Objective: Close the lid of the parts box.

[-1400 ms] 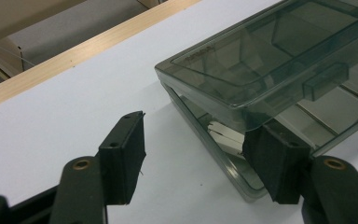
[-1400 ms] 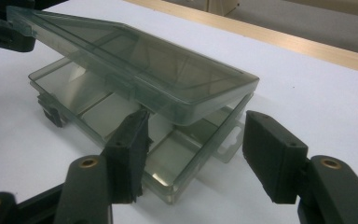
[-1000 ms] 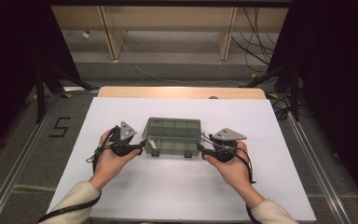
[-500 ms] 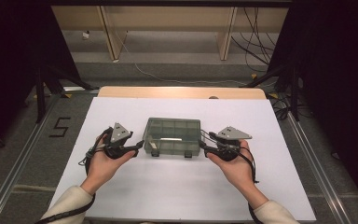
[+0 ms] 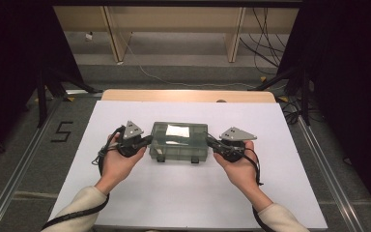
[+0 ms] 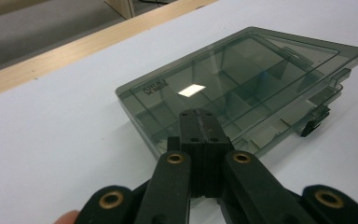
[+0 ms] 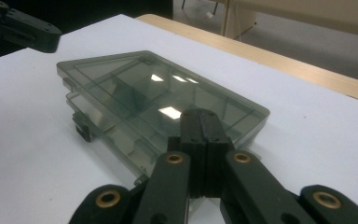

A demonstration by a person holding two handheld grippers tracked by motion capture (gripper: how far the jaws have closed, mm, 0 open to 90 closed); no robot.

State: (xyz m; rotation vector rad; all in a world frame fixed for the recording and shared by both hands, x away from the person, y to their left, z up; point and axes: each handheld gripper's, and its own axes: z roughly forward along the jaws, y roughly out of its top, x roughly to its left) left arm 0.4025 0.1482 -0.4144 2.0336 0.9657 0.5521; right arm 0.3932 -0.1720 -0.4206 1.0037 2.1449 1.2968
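A smoky transparent compartment box [image 5: 178,140] lies closed on the white table [image 5: 174,198], with black latches [image 5: 160,158] on its near side. My left gripper [image 5: 147,140] is at the box's left end, and my right gripper [image 5: 210,141] at its right end. Both have just been closing and now stand shut with nothing between the jaws. In the left gripper view the shut jaws [image 6: 199,114] sit against the near end of the box [image 6: 242,84]. In the right gripper view the closed tips [image 7: 199,114] overlap the edge of the box [image 7: 158,98]. Whether either touches it I cannot tell.
The white table has a wooden strip [image 5: 188,95] along its far edge. A floor mark "5" [image 5: 62,131] lies to the left, metal rails [image 5: 319,154] run beside the table, and cables [image 5: 265,29] trail at the back. Dark stands flank both sides.
Both grippers' jaws have come together at the ends of the box. The hands and the box stay in about the same place.
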